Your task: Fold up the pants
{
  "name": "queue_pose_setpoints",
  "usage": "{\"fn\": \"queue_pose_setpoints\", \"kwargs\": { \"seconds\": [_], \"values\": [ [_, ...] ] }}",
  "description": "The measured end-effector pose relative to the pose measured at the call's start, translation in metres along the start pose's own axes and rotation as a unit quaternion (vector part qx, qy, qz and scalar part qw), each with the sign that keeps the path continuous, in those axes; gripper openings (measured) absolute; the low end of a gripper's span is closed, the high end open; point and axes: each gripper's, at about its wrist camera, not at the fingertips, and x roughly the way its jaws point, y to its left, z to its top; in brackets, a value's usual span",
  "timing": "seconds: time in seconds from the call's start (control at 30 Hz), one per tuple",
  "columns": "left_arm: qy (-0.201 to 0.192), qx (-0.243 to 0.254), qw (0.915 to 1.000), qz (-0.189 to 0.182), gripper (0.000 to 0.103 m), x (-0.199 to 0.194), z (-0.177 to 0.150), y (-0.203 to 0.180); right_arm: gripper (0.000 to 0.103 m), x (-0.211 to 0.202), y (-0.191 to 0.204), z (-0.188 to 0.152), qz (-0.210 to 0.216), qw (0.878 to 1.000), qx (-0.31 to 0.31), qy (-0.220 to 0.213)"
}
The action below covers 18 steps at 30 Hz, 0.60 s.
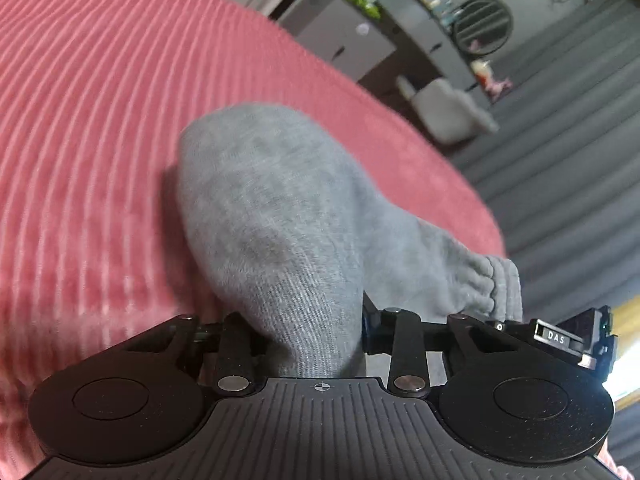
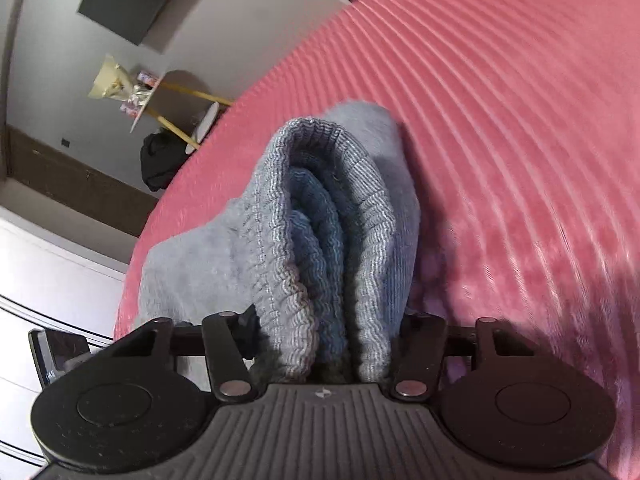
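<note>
The grey pants (image 1: 280, 208) lie on a bed under a pink ribbed bedspread (image 1: 88, 128), near its edge, and both ends of the cloth are gathered up rather than spread flat. In the left wrist view, the left hand-held gripper (image 1: 316, 344) pinches a bunched fold of plain grey fabric that rises from between its jaws, while a gathered elastic band of the same garment (image 1: 496, 284) sits just to one side near the bedspread's edge. In the right wrist view, the right hand-held gripper (image 2: 328, 344) clamps several stacked layers of ribbed knit band (image 2: 320, 216), doubled over on themselves, with softer grey cloth spilling away towards the bed's edge. Judging from this, the folding looks well begun but unfinished: the layers in the right grip suggest at least one fold has been made, yet the garment is lifted and lumpy, not a flat, squared bundle. Laying it down, smoothing it and probably a further fold appear to remain.
</note>
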Motion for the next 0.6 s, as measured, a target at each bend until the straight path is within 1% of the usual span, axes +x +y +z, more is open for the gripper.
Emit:
{"fn": "queue_pose_setpoints", "kwargs": {
  "seconds": [0.1, 0.2, 0.23, 0.27, 0.3, 0.33, 0.37, 0.4, 0.43, 0.47, 0.5, 0.53, 0.6],
  "values": [
    [-0.011, 0.028, 0.9995, -0.007, 0.036, 0.000, 0.014, -0.024, 0.053, -0.010, 0.018, 0.014, 0.019, 1.000, -0.005, -0.023],
    [-0.023, 0.038, 0.9990, -0.009, 0.036, 0.004, 0.033, -0.045, 0.053, -0.019, 0.038, 0.034, 0.008, 0.998, -0.031, -0.046],
    [-0.031, 0.039, 0.9987, 0.001, 0.037, 0.006, 0.040, -0.050, 0.053, -0.022, 0.042, 0.042, 0.001, 0.998, -0.034, -0.056],
    [-0.039, 0.034, 0.9984, 0.021, 0.044, 0.008, 0.045, -0.052, 0.053, -0.025, 0.044, 0.050, -0.005, 0.997, -0.037, -0.065],
    [-0.047, 0.019, 0.9969, 0.060, 0.056, 0.012, 0.051, -0.052, 0.056, -0.028, 0.044, 0.057, -0.014, 0.996, -0.041, -0.074],
    [-0.053, 0.001, 0.9933, 0.102, 0.058, 0.014, 0.054, -0.051, 0.066, -0.031, 0.044, 0.066, -0.038, 0.995, -0.042, -0.086],
    [-0.060, -0.013, 0.9892, 0.133, 0.057, 0.014, 0.056, -0.048, 0.081, -0.035, 0.041, 0.072, -0.065, 0.992, -0.036, -0.102],
    [-0.068, -0.025, 0.9855, 0.153, 0.058, 0.011, 0.055, -0.044, 0.089, -0.040, 0.038, 0.074, -0.103, 0.987, -0.023, -0.122],
    [-0.074, -0.031, 0.9843, 0.157, 0.060, 0.006, 0.051, -0.040, 0.093, -0.046, 0.033, 0.074, -0.141, 0.980, -0.007, -0.141],
    [-0.072, -0.031, 0.9854, 0.151, 0.064, 0.002, 0.045, -0.036, 0.093, -0.053, 0.028, 0.070, -0.154, 0.976, 0.004, -0.156],
    [-0.068, -0.031, 0.9862, 0.148, 0.067, -0.003, 0.037, -0.033, 0.093, -0.062, 0.023, 0.062, -0.145, 0.976, 0.014, -0.163],
    [-0.066, -0.027, 0.9862, 0.149, 0.069, -0.009, 0.026, -0.031, 0.093, -0.069, 0.018, 0.052, -0.126, 0.977, 0.033, -0.168],
    [-0.069, -0.019, 0.9838, 0.164, 0.069, -0.015, 0.000, -0.028, 0.093, -0.081, 0.008, 0.026, -0.079, 0.978, 0.069, -0.180]
  ]
}}
